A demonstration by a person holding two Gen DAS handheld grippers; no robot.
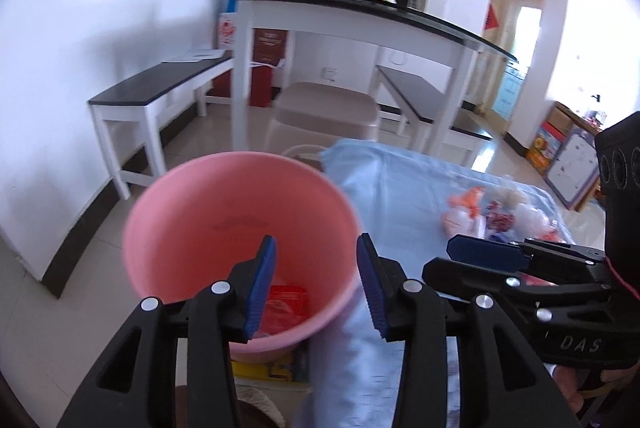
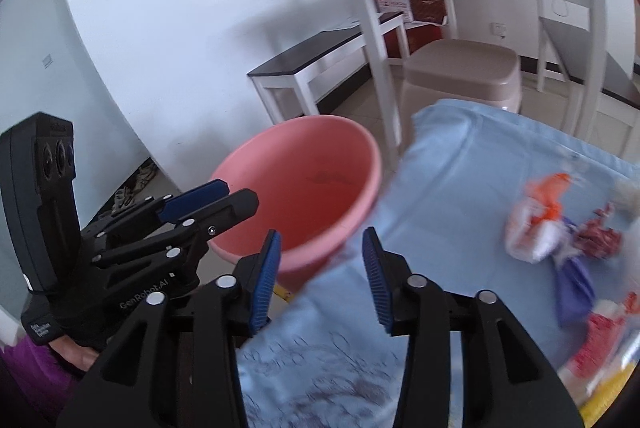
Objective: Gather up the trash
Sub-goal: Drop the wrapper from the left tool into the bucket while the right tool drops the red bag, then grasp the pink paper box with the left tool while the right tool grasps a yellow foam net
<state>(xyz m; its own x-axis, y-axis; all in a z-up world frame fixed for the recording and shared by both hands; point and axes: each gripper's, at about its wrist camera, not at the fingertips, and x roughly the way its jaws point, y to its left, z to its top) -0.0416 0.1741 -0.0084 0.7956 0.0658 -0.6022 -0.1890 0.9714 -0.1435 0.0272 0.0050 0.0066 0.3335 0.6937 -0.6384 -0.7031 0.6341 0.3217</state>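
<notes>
A pink plastic bucket (image 1: 240, 211) stands on the floor beside a table under a light blue cloth (image 1: 404, 195). Red wrapper trash (image 1: 286, 304) lies at the bucket's bottom. My left gripper (image 1: 316, 248) hangs open over the bucket's near rim, nothing between its blue pads. My right gripper (image 2: 320, 240) is open too, over the cloth's edge next to the bucket (image 2: 304, 183), and holds nothing. Crumpled wrappers in orange, white, red and purple (image 2: 552, 228) lie on the cloth to the right, also seen as wrappers (image 1: 492, 216) in the left wrist view. Each gripper shows in the other's view: right gripper (image 1: 488, 252), left gripper (image 2: 200, 203).
A beige plastic stool (image 1: 324, 111) stands past the cloth. Behind it are a white table with a dark glass top (image 1: 360, 3) and black-topped benches (image 1: 160, 83). A yellow packet (image 1: 272, 368) lies under the bucket's near side. White wall to the left.
</notes>
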